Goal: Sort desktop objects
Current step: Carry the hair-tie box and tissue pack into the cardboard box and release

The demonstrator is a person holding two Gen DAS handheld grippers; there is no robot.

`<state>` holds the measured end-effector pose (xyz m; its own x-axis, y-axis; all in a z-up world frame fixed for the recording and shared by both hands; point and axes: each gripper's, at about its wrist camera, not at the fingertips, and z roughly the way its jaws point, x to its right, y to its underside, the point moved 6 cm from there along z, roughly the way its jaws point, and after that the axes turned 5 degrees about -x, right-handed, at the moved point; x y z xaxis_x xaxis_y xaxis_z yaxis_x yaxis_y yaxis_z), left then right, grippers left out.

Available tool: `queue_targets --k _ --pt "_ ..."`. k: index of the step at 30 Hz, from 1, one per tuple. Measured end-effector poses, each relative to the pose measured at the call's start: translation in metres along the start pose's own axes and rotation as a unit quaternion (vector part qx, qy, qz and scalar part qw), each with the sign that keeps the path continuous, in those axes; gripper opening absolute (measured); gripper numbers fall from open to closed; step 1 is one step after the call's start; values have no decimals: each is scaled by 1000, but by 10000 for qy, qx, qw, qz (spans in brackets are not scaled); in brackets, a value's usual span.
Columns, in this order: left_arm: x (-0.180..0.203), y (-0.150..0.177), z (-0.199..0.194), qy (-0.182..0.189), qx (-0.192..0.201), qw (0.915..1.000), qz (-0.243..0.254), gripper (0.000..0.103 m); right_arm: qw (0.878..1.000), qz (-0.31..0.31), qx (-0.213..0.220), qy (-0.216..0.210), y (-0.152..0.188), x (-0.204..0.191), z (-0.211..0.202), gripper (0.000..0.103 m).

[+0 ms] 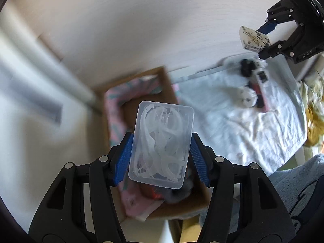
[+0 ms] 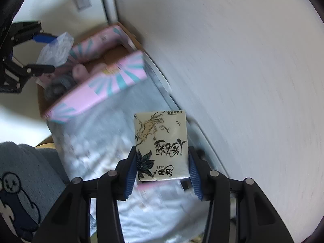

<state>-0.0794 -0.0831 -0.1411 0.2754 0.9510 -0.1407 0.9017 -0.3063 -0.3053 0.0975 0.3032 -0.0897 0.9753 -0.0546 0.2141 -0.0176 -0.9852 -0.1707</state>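
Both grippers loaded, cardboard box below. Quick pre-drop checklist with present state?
1. Left gripper shut on the clear floss-pick case, both blue fingers pressing its sides: ok.
2. Right gripper shut on the printed tissue pack, held square: ok.
3. Case over the cardboard box: ok in the left wrist view.
4. Tissue pack over the box: not ok, it hangs over the white cloth, beside the box.
5. Free room in the box: cannot tell; grey and pink items already lie inside, blurred.
6. The two grippers apart from each other: ok.
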Motion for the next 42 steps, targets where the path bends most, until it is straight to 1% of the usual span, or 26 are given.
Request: queue_targets --k 5,8,10,12,15,18,22,26,29,33,34,35,36,37,38,39,40,42 --pt "-38 39 1 -67 -95 9979 -635 54 9986 -472 128 -185 -58 -37 4 43" --pt "-54 62 8 -44 -198 9947 -1004 54 9964 -772 92 -336 -95 -66 16 43" --pt "-61 75 12 -111 -204 9927 -1183 54 9947 -934 49 -433 -114 -85 25 43" --pt "-65 86 17 -154 -245 9911 -1300 54 9929 -1082 4 -501 -131 -102 36 43" --pt "-64 97 27 -140 -317 9905 -1328 54 9904 -1208 -108 -664 -151 -126 53 43" --pt "-62 105 37 -81 -406 9897 -1368 54 9881 -1303 -275 -764 -166 -144 73 43" --pt "-58 107 48 -16 -476 9890 -1400 54 9860 -1383 -416 -833 -176 -158 91 43" --pt "-55 107 56 3 -526 9892 -1365 54 9852 -1339 -568 -909 -179 -160 101 43" --pt "-56 106 59 -78 -527 9885 -1413 54 9856 -1263 -652 -917 -179 -157 107 43" --pt "-59 105 61 184 -503 9862 -1569 55 9851 -1209 -662 -1031 -180 -155 111 43" --pt "-58 104 60 262 -486 9859 -1578 65 9853 -1187 -647 -1040 -181 -155 111 43" --pt "-58 103 60 284 -491 9861 -1560 88 9856 -1163 -629 -1056 -181 -155 111 44" --pt "-57 101 59 241 -474 9868 -1531 97 9864 -1080 -611 -1078 -182 -154 112 47" --pt "-57 100 56 126 -400 9883 -1466 103 9874 -974 -584 -1101 -183 -152 111 59" --pt "-56 100 54 74 -381 9892 -1414 103 9880 -866 -544 -1159 -184 -150 110 67" --pt "-57 100 54 41 -399 9897 -1376 103 9880 -730 -431 -1290 -185 -147 107 88" --pt "-56 100 53 -14 -467 9899 -1340 103 9879 -685 -359 -1347 -185 -145 105 103" --pt "-56 100 52 -79 -518 9902 -1295 103 9881 -570 -189 -1413 -185 -140 97 103"
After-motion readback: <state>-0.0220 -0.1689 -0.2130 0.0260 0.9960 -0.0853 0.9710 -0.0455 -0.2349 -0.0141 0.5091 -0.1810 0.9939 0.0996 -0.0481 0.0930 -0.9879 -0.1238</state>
